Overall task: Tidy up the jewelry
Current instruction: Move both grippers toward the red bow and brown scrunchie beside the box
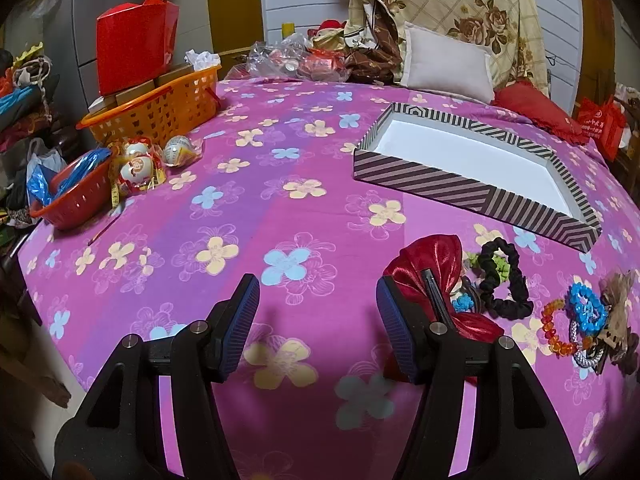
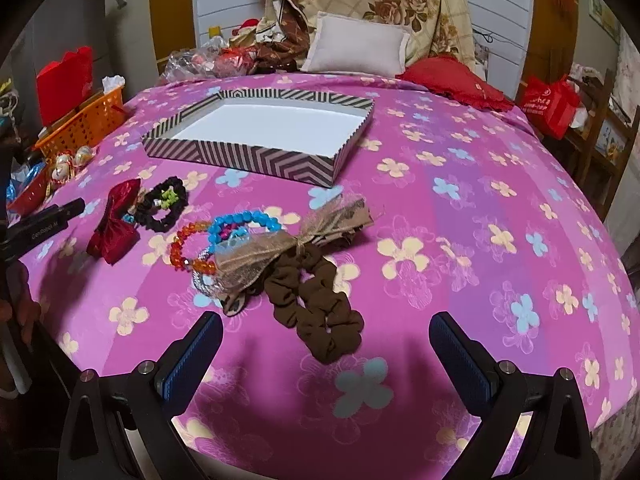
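My left gripper [image 1: 318,320]: jaws wide apart, nothing between them. It hangs over bare pink flowered bedsheet [image 1: 240,208].
My right gripper [image 2: 326,350]: jaws wide apart too, holding nothing.
Where the jewelry is: all in a small heap on the sheet, between me and the striped brown-and-white shallow cardboard box [image 2: 260,156]. The box is empty and white inside.
Nearest to my right gripper: the soft brown cloth scrunchie [image 2: 320,312]. It lies just ahead of my fingertips, a little left of the middle. Its long way runs from near me up and away to the left.
On top of its far end: the tan net bow [image 2: 288,244], touching it.
Next to the bow: the orange bead bracelet [image 2: 182,250] and the blue bead bracelet [image 2: 244,220], touching each other.
Nearest to my left gripper: the shiny red satin bow [image 1: 432,264]. It sits right behind my right-hand finger, off to the side and not between my jaws.
Beside the red bow: the black cloth scrunchie [image 1: 504,280].
Which hand goes first, I think: the right one, because the brown scrunchie is almost in its mouth.
Room to move: lots of open sheet right of the heap. The box's near wall stands in the way, so I would have to lift over it.
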